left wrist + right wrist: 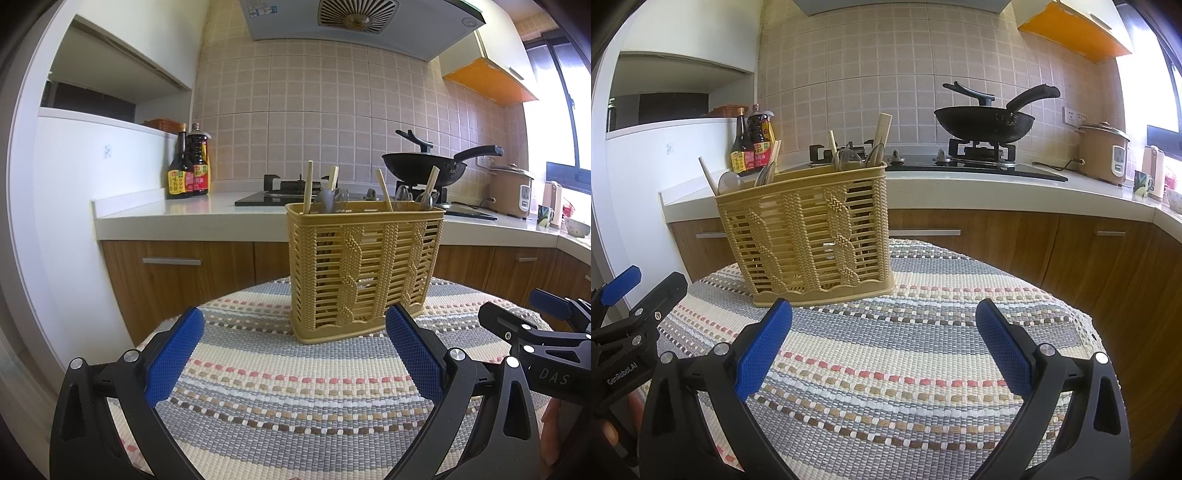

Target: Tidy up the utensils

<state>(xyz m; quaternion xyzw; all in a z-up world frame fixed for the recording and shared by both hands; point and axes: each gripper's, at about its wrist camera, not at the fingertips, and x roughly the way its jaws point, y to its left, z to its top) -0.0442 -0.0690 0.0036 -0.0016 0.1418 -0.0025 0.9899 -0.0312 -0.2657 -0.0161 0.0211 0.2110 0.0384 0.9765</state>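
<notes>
Left wrist view: left gripper [293,354] low over the striped cloth [280,417], fingers spread wide, nothing between them. The yellow basket [364,273] stands upright just ahead of the fingertips, nearer the right-hand finger. Chopsticks [307,186] and spoons [327,201] stick up out of its top, leaning at mixed angles.

Right wrist view: right gripper [884,347] also wide apart and empty; basket ahead and off beyond its left finger. No loose utensils show on the cloth.

Risks, as judged:
- Basket looks light and tall. A finger nudging its wall, or tugging a chopstick sideways, could tip or slide it.
- Cloth may bunch under a push and drag the basket with it.
- Thin chopsticks and smooth spoon bowls could slip from the pads if pinched off-centre.
- The two grippers sit near each other; reaching in together risks a clash.
</notes>
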